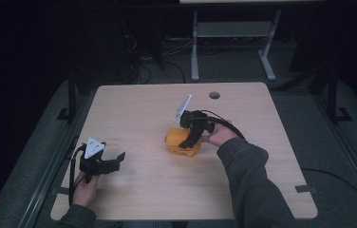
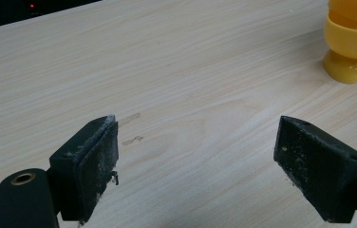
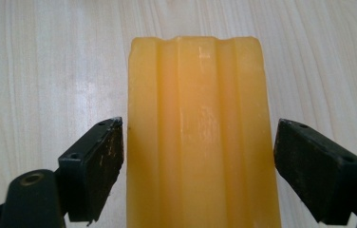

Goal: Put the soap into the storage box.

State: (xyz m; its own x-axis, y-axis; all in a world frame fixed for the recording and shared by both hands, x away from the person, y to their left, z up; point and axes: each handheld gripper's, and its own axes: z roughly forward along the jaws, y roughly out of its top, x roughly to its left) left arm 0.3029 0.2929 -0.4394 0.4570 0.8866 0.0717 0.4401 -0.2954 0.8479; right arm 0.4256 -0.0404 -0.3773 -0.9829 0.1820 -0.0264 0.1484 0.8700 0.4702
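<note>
A: The right hand-held gripper (image 3: 198,156) has its jaws spread, straddling the yellow ridged block (image 3: 200,137), whose near end is cut off.

B: The block rests mid-tabletop (image 1: 143,185). The left hand-held gripper (image 2: 195,161) gapes, holding nothing.

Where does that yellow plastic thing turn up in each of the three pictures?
High view: the yellow plastic thing lies just right of the table's middle, under the right tongs.
Left gripper view: it sits at the top right corner, far beyond the open left tongs.
Right gripper view: it runs up the centre, between the open jaws; contact is unclear.
Shared landmark: the pale wood-grain tabletop beneath it.
</note>
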